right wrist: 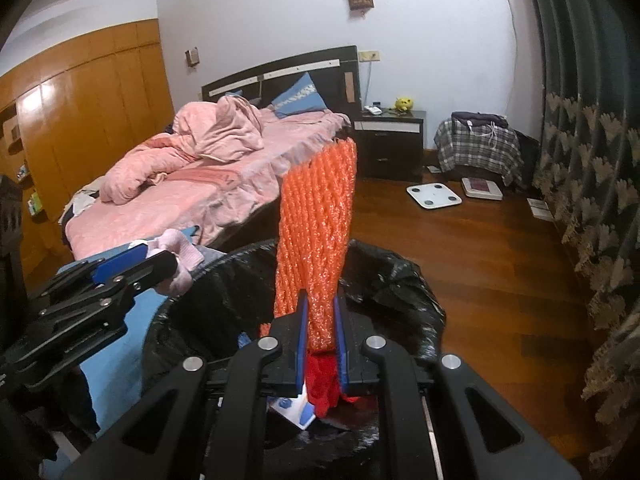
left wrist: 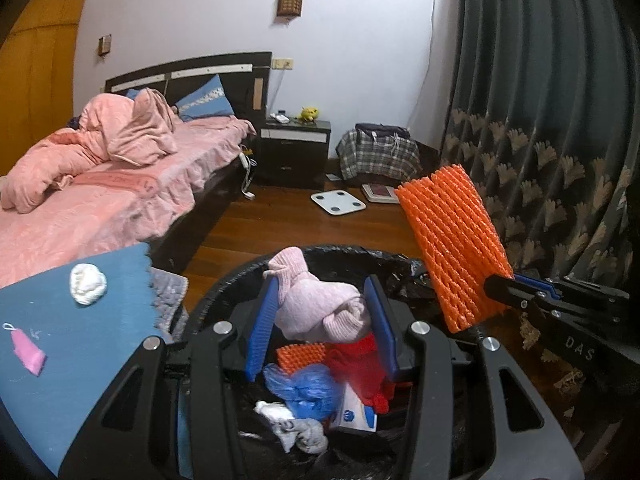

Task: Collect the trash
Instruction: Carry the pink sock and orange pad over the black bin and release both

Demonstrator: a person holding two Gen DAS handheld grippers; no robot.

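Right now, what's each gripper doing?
Left gripper: closed on the pink sock above the trash bin.
Right gripper: closed on the orange foam net.

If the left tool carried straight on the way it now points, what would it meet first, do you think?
Probably the far rim of the black-lined trash bin, just beyond the pink sock that the left tool holds; depth is uncertain.
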